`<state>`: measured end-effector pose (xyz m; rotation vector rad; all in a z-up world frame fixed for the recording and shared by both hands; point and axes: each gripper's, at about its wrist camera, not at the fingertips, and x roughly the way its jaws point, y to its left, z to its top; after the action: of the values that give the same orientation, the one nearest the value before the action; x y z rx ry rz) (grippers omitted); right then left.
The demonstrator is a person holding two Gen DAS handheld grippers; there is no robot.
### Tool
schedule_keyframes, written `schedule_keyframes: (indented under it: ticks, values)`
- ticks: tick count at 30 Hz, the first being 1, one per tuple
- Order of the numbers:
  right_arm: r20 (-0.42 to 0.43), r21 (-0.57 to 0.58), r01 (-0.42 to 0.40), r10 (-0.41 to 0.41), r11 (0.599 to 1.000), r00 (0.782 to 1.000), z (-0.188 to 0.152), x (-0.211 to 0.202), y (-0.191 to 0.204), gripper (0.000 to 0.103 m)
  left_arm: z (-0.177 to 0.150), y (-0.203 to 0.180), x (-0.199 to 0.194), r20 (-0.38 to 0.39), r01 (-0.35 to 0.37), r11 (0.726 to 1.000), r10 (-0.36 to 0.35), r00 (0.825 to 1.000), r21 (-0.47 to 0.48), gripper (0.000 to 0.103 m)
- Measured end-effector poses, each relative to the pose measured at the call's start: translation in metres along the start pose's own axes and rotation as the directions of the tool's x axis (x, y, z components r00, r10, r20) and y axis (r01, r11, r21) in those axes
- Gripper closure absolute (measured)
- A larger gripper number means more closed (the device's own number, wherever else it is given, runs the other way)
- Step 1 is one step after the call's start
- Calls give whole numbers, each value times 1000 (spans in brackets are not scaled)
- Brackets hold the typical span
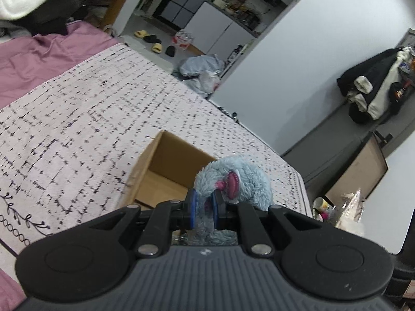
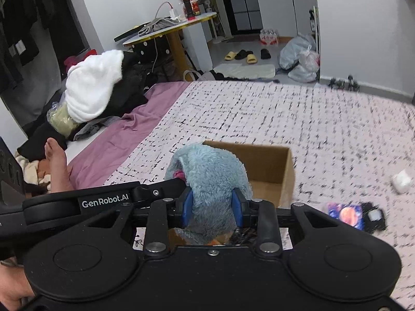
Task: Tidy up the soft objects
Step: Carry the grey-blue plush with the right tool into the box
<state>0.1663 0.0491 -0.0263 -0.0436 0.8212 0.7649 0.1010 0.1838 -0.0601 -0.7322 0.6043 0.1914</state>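
Note:
A fluffy blue plush toy (image 1: pixel 241 178) with pink parts is held by both grippers above the bed. My left gripper (image 1: pixel 205 207) is shut on one end of it. My right gripper (image 2: pixel 212 207) is shut on the toy's blue body (image 2: pixel 210 178). The left gripper's black arm shows in the right wrist view (image 2: pixel 116 197), just left of the toy. An open, empty cardboard box (image 1: pixel 166 171) stands on the bed right behind and below the toy; it also shows in the right wrist view (image 2: pixel 269 165).
The bed has a pink-white checked cover (image 2: pixel 285 114) and a purple sheet (image 2: pixel 145 124). A white garment (image 2: pixel 93 90) and dark clothes lie at the bed's left. A small white object (image 2: pixel 402 180) and a colourful packet (image 2: pixel 347 213) lie right of the box. A bare foot (image 2: pixel 55 163) rests at left.

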Motion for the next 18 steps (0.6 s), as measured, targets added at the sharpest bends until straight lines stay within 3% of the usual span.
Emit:
schedule_keyframes:
  ticks: [9, 12, 15, 17, 18]
  values:
    - [-20, 61, -34, 35, 998, 999, -9, 30, 0, 71, -1, 27, 9, -25, -59, 994, 57, 998, -90, 91]
    - [-42, 115, -36, 41, 993, 998, -11, 38, -4, 68, -1, 24, 12, -29, -117, 992, 116, 993, -52, 87]
    - [-46, 144, -36, 43, 989, 998, -15, 35, -8, 67, 1, 20, 9, -40, -119, 992, 117, 992, -50, 77]
    - [-48, 155, -27, 35, 988, 998, -16, 29, -11, 59, 2, 16, 5, -32, -132, 990, 130, 991, -40, 64]
    - [-47, 164, -22, 30, 986, 998, -16, 26, -14, 52, 3, 14, 4, -27, -138, 990, 137, 990, -33, 52]
